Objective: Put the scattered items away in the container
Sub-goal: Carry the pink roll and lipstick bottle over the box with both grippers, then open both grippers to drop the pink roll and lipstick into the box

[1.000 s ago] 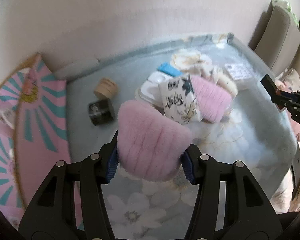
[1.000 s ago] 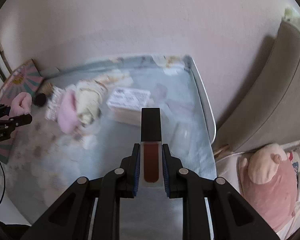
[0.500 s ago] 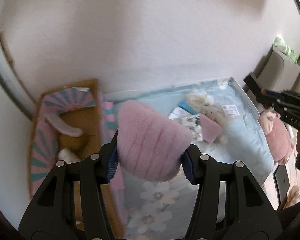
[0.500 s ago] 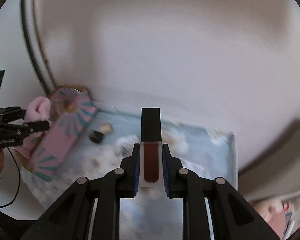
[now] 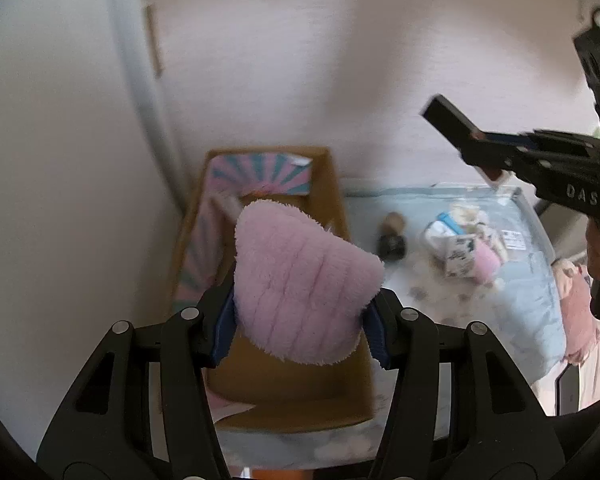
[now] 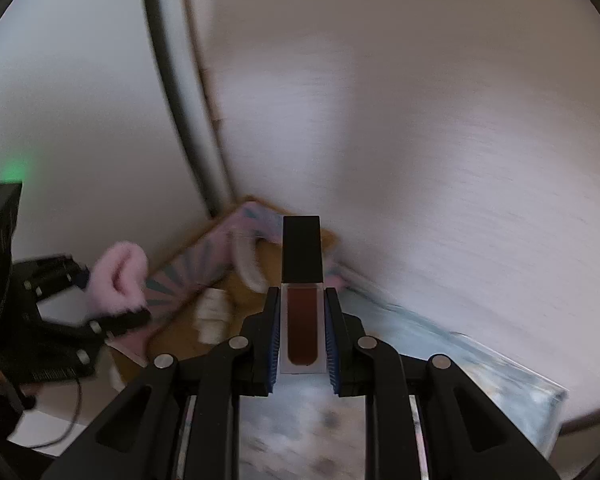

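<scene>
left gripper (image 5: pixel 302 312) is clamped on a fluffy pink slipper (image 5: pixel 300 284), hanging right over the open cardboard box (image 5: pixel 336 392) with the pink and teal flaps, which sits below and ahead of the tongs. right gripper (image 6: pixel 302 330) is pinching a lip gloss tube (image 6: pixel 302 320), black cap pointing forward, box just ahead and left of it. the other bits, incl. a second pink slipper (image 5: pixel 485 263), sit off to the left gripper's right on the blue floral cloth (image 5: pixel 516 292).
</scene>
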`<move>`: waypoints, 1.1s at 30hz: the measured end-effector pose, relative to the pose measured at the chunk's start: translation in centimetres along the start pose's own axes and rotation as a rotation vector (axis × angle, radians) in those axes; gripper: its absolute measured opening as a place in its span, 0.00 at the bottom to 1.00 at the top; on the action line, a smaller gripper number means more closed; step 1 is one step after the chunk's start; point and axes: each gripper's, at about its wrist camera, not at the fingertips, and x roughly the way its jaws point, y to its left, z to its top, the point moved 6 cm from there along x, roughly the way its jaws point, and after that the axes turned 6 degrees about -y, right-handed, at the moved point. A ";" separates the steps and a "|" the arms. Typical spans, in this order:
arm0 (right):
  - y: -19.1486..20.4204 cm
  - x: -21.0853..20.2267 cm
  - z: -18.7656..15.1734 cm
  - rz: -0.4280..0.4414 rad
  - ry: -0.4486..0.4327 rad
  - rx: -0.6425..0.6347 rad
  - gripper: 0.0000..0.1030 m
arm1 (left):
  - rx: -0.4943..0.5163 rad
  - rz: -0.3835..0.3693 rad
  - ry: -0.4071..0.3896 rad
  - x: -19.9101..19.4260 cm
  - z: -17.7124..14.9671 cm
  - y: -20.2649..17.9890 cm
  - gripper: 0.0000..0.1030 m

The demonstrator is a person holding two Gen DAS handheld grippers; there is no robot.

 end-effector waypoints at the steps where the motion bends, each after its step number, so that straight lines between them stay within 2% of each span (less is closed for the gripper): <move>1: 0.9 0.9 0.2 0.020 0.011 0.000 0.18 | -0.013 0.007 0.006 0.0 -0.4 0.6 0.48; 6: 4.6 4.8 0.2 0.079 0.075 -0.014 0.18 | -0.084 0.017 0.047 1.0 -2.7 2.9 0.48; 13: 7.6 9.2 -2.2 0.121 0.181 0.019 0.17 | -0.127 0.027 0.107 3.5 -5.5 3.7 0.48; 17: 8.0 10.2 -3.2 0.129 0.219 0.005 0.17 | -0.120 0.035 0.128 4.5 -6.7 3.9 0.48; 25: 8.3 10.8 -2.4 0.129 0.230 -0.007 0.18 | -0.125 0.043 0.138 4.9 -6.9 4.5 0.49; 27: 8.4 10.7 -2.4 0.142 0.234 -0.001 0.30 | -0.133 0.033 0.140 4.8 -6.9 4.5 0.59; 28: 8.4 10.6 -2.3 0.142 0.226 0.001 0.54 | -0.145 0.015 0.152 4.9 -6.9 4.4 0.74; 29: 8.3 10.3 -2.0 0.141 0.211 0.009 0.71 | -0.165 0.003 0.163 5.0 -7.0 4.4 0.93; 30: 8.2 9.9 -1.8 0.141 0.197 0.017 0.71 | -0.180 -0.004 0.168 4.9 -7.0 4.4 1.00; 33: 7.5 8.9 -1.4 0.119 0.176 0.031 0.71 | -0.209 -0.013 0.163 4.5 -7.1 4.5 1.00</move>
